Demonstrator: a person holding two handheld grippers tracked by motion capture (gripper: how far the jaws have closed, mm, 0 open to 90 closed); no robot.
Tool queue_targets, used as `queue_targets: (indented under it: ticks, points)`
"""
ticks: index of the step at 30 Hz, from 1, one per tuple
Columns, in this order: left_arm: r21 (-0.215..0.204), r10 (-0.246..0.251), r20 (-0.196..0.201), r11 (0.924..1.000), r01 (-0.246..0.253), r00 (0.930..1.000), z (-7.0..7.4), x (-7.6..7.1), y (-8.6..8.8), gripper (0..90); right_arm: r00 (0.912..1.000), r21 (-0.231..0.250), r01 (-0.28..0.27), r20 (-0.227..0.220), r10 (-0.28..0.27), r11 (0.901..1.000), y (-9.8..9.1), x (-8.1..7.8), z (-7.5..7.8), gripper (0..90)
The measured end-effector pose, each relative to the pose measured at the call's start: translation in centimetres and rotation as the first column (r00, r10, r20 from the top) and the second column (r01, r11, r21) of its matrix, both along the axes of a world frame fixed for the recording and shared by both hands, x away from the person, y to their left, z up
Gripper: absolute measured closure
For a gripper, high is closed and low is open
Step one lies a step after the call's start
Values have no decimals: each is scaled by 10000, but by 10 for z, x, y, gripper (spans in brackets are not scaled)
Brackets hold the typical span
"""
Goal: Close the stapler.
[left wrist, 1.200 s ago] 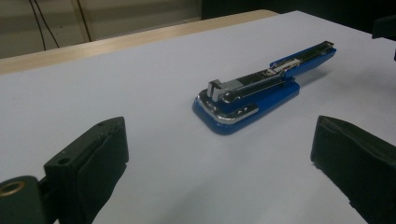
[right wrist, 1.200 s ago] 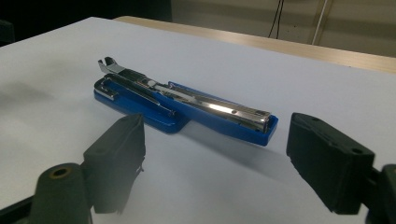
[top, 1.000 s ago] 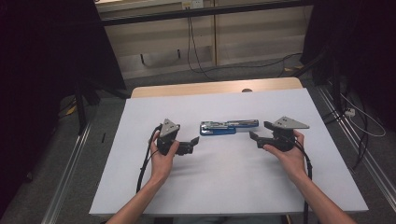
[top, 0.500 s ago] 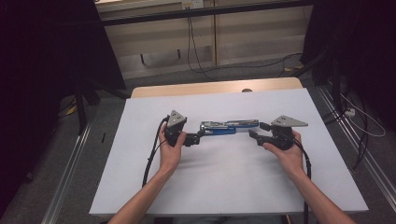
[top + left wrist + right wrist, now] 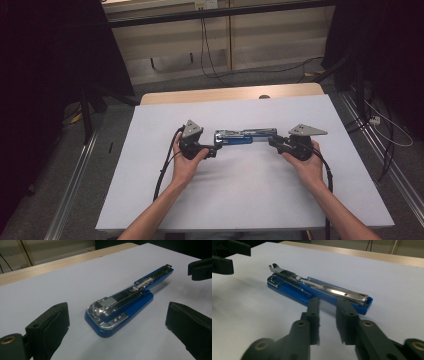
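Blue stapler mid-surface, nothing obstructing. My left claw is released, straddling its end; right claw, just closing, nearly clenched, empty.

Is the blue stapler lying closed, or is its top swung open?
Open: the blue stapler lies flat on the white table, its bare metal staple channel facing up with no cover over it.

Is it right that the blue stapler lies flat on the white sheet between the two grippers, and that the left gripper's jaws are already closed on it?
Not quite. The blue stapler does lie flat on the white sheet between the grippers, but the left gripper is not closed on it: in the left gripper view its jaws stand wide apart, on either side of the stapler's near end, touching nothing.
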State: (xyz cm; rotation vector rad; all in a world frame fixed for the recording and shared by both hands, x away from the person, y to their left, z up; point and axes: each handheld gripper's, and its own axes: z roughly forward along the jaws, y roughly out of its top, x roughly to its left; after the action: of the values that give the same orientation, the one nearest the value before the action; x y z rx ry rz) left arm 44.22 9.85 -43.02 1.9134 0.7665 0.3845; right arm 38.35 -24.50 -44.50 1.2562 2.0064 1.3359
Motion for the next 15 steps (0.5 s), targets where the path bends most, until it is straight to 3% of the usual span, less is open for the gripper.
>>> queue_targets:
  ticks: [5,7,9,12,15]
  points:
    - [150,553,-99,9984,-551,9984,-1,1,0,48,9999,-224,147,-44,-148,9996,-3,1,-3,892]
    - [206,482,-171,9986,-479,9987,-2,2,1,65,9998,-310,201,2,-201,9993,-4,1,-2,900]
    - [11,544,-379,9985,-544,9978,-3,2,1,115,9997,-381,234,-12,-234,9990,-5,2,-2,900]
    - [129,437,-547,9990,-430,9975,-2,3,4,240,9995,-520,287,-104,-293,9982,-7,2,-3,900]
    - [-52,528,-633,9986,-532,9966,-2,3,6,316,9993,-571,335,-164,-345,9978,-8,2,-4,900]
